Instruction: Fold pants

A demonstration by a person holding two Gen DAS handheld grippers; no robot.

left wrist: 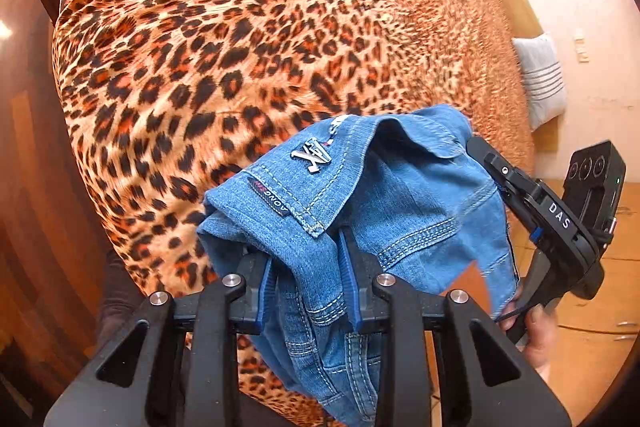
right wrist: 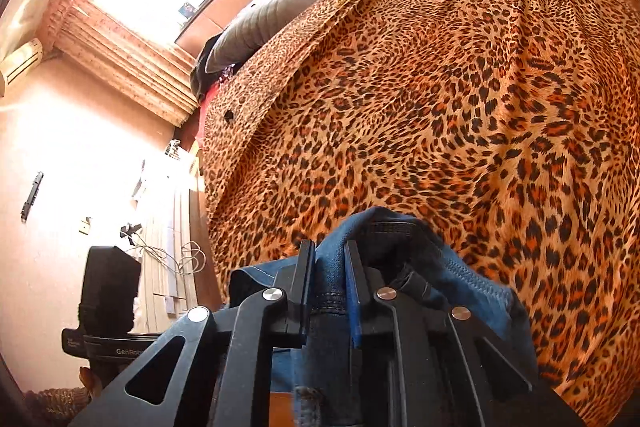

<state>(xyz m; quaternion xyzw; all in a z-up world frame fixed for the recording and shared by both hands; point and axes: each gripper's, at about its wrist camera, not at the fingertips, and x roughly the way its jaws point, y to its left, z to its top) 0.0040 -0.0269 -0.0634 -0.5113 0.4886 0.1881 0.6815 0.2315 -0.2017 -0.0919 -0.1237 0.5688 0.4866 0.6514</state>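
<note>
So I've got the blue denim pants (left wrist: 360, 195) pinched in both hands right now. My left gripper (left wrist: 308, 279) is clamped on a bunched fold of the waistband, blue pads pressing denim from both sides, and my right gripper (right wrist: 330, 291) is squeezed nearly shut on another thick seam of the same waist end. Nothing's on the leopard-print bedspread (left wrist: 240, 47) yet: the pants hang off the near edge, the rest trailing down below my grippers and out of sight, so I'd guess the long axis runs straight down. The bed is right in front and slightly under me. Both grippers tilt steeply down, side by side and close together; from the left camera I can see the right one just past the denim. Next I probably need to spread them apart and swing the pants forward onto the bedspread.
</note>
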